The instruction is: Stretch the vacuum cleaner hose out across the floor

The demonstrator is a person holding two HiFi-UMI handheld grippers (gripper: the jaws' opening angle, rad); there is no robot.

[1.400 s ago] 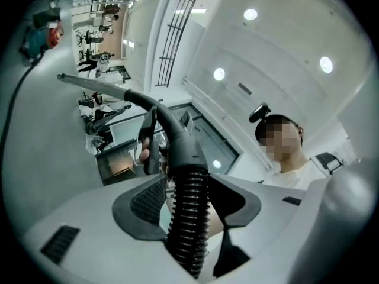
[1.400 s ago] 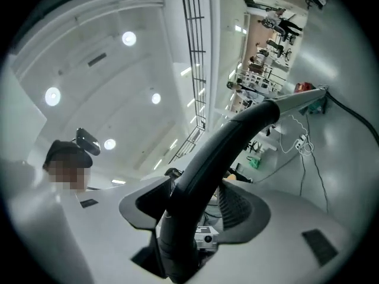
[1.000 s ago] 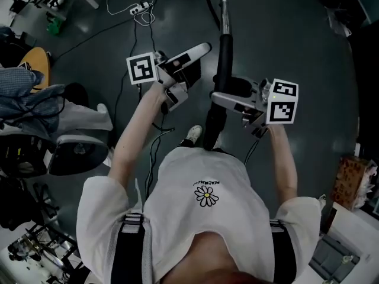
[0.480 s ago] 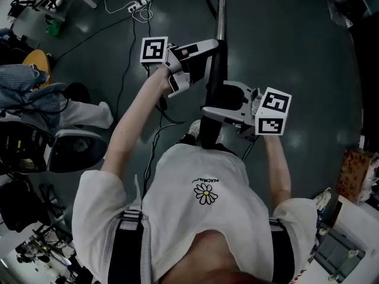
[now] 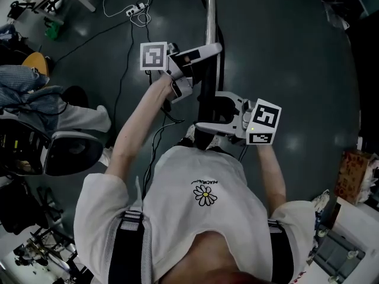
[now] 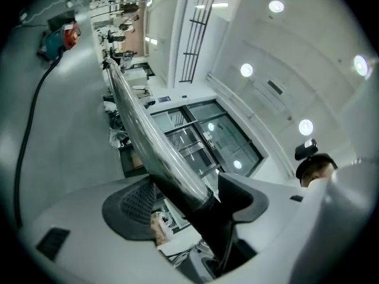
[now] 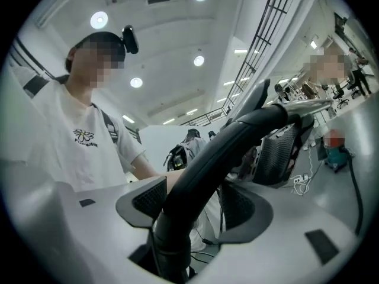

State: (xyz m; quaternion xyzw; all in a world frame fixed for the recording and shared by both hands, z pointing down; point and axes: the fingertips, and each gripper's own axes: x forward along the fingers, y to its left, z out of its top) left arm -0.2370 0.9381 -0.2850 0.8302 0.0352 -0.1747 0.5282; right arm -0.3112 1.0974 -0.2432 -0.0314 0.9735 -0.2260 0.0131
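Observation:
The vacuum wand hangs in front of me: a metal tube pointing away and a black bent handle below it. My left gripper straddles the joint of tube and handle. Its jaws have just been opening and stand open, with a gap beside the tube. Lower down, my right gripper is shut on the black handle, which runs between its pads. A black hose lies on the floor and leads to a teal and red machine.
An office chair and draped clothing stand at the left. A white power strip with cable and a thin black cable lie on the floor. A cardboard box sits at the right. My shoe is under the handle.
The wand slid away from me and swung straighter, so more metal tube shows at the top. The left gripper moved up along it. The right gripper came nearer my body and rolled.

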